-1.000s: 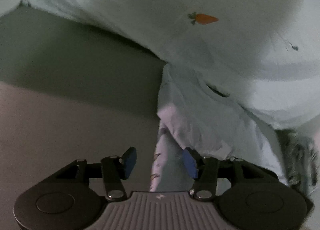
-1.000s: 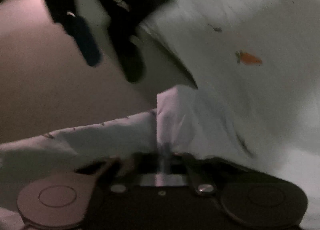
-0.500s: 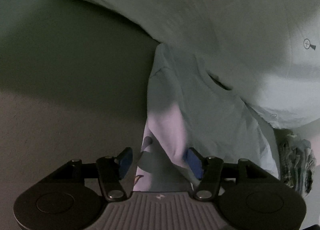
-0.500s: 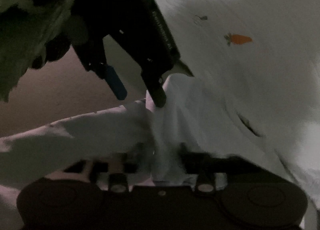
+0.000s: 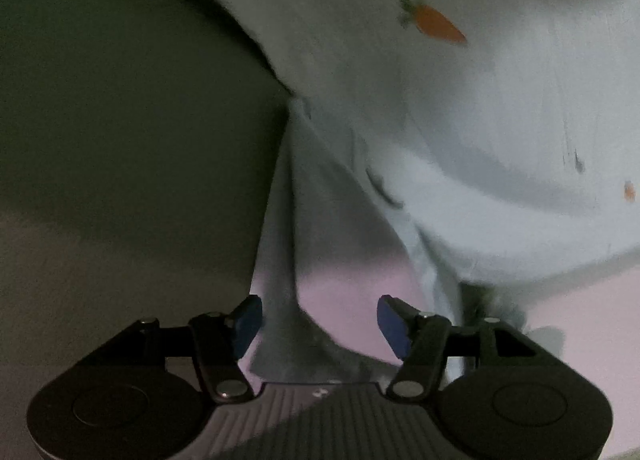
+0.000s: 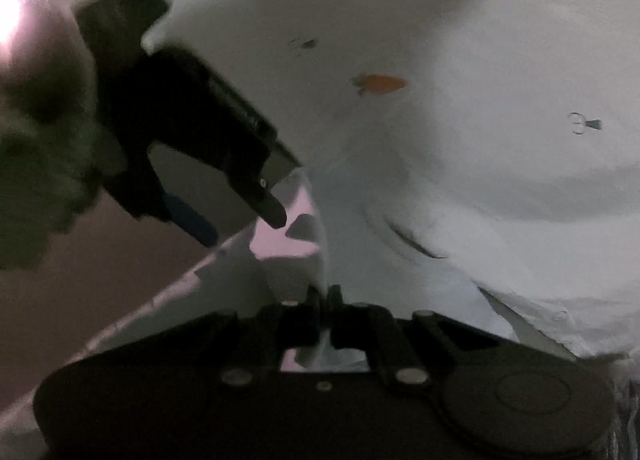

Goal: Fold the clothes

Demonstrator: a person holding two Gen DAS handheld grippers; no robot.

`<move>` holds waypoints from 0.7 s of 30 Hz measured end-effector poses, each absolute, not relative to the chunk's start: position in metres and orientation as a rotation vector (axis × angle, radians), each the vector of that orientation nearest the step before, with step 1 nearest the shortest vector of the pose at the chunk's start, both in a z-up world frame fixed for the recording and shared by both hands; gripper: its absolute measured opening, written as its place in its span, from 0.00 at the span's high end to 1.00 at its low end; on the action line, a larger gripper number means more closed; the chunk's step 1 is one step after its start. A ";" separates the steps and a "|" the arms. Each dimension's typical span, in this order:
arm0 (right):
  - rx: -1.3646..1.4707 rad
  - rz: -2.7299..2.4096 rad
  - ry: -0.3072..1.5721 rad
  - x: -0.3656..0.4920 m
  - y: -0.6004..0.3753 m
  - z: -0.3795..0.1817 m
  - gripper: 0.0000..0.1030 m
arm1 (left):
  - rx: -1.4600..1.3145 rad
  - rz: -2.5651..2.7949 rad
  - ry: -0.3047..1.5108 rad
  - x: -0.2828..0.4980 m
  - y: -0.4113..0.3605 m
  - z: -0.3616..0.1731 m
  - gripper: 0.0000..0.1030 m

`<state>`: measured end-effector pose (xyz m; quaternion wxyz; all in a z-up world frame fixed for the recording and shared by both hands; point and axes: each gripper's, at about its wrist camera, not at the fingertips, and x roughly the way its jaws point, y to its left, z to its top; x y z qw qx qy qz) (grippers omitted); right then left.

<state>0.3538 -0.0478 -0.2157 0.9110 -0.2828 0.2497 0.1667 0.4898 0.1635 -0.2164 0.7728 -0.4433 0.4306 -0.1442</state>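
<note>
Mid-fold: my right gripper (image 6: 325,294) fingers pinch the pale garment (image 6: 296,272) edge below the carrot print (image 6: 378,83), left gripper (image 5: 319,320) fingers spread around cloth, must close next.

Bare surface (image 5: 120,140) lies open leftward; the draped garment (image 5: 460,120) blocks ahead and right.

A flat, plain surface (image 5: 120,164) carries everything; it may be a table, but the dim light makes that hard to tell. A pale garment (image 5: 460,108) with a little orange carrot print (image 5: 434,22) lies spread on it.
</note>
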 end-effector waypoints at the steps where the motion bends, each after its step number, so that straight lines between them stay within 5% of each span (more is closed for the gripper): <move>1: -0.575 0.331 0.512 0.354 -0.047 -0.210 0.97 | -0.994 -0.314 0.931 0.498 0.166 -0.219 0.37; 9: -0.545 0.238 0.509 0.376 -0.052 -0.189 0.97 | -1.071 -0.410 0.870 0.566 0.162 -0.220 0.39; 16: -0.455 0.000 0.615 0.456 -0.094 -0.226 0.95 | -0.843 -0.372 0.835 0.592 0.146 -0.215 0.39; 21: -0.374 -0.149 0.663 0.472 -0.115 -0.237 0.70 | -0.646 -0.341 0.807 0.596 0.131 -0.208 0.37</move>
